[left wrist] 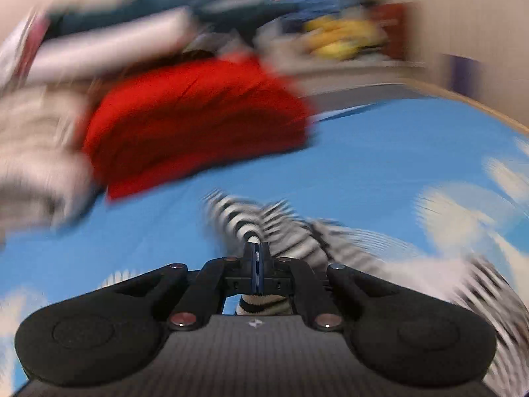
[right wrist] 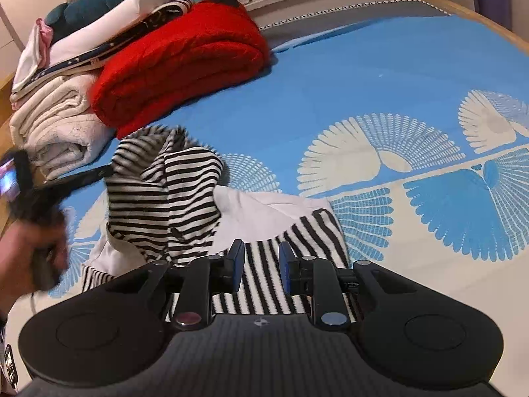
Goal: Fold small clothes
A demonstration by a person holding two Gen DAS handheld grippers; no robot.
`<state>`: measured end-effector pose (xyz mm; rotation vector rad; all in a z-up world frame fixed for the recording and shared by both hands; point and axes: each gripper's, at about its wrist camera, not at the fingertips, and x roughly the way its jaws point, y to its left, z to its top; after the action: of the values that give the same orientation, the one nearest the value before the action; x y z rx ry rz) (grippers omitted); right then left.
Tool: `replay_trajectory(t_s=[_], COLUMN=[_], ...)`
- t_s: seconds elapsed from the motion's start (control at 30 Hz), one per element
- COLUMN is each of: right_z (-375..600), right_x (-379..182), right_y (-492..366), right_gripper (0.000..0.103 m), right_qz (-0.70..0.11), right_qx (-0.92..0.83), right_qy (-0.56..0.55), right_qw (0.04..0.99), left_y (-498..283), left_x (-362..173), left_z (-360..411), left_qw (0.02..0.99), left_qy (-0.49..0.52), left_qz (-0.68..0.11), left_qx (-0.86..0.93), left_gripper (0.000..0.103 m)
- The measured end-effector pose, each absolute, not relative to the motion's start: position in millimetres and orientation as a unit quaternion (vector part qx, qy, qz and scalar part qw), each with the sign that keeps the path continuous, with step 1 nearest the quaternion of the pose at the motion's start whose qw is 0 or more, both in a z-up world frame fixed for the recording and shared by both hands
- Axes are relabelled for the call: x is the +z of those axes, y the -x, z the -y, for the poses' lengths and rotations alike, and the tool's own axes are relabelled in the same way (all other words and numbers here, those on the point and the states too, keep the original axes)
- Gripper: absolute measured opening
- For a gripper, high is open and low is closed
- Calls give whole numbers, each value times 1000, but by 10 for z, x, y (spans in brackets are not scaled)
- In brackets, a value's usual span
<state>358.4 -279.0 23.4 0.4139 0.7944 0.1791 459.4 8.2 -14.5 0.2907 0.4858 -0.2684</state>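
A fold of the striped garment [right wrist: 185, 195] is pinched by the left gripper [left wrist: 257, 248]; the right gripper [right wrist: 261, 258] is held spread above the cloth on the bed [right wrist: 363, 76].

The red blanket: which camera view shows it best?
The right wrist view. There the red blanket is sharp, folded, lying on the blue bedsheet beside the white blankets. The left wrist view shows it only as a red motion-blurred mass.

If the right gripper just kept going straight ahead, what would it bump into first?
Probably the black-and-white striped garment lying right under and ahead of the right gripper, whose jaws stand apart; depth is hard to judge.
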Motion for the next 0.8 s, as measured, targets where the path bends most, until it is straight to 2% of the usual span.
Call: replay_trajectory(t_s=[0.1, 0.27, 0.3, 0.33, 0.4, 0.43, 0.53, 0.8], right_z=[2776, 2737, 2727, 2716, 2689, 2674, 2612, 2556], right_x=[291, 315, 315, 317, 319, 320, 334, 298], right_y=[-3540, -3480, -3468, -3451, -3410, -3392, -3333, -3252], right_gripper=[24, 24, 24, 24, 24, 24, 24, 24], right_qz=[-375, -370, -370, -370, -370, -371, -369, -375], right_qx=[90, 93, 95, 96, 96, 96, 102, 117], right_qy=[-204, -207, -208, -208, -206, -206, -198, -175], right_qw=[900, 901, 900, 900, 901, 900, 903, 903], left_y=[-3578, -2763, -2712, -2715, -2787, -2895, -3213, -3871], left_x=[-132, -316, -297, -249, -156, -138, -212, -545], left_z=[-2, -74, -128, -211, -413, -568, -794, -964], left_qw=[918, 859, 866, 878, 901, 913, 924, 916], left_qy=[-226, -236, -215, -181, -89, -26, 66, 110], left_qz=[-214, -323, -335, -344, -351, -353, -354, -385], left_qx=[-246, -320, -302, -280, -238, -205, -129, -14], left_gripper=[1, 6, 17, 33, 51, 54, 54, 55])
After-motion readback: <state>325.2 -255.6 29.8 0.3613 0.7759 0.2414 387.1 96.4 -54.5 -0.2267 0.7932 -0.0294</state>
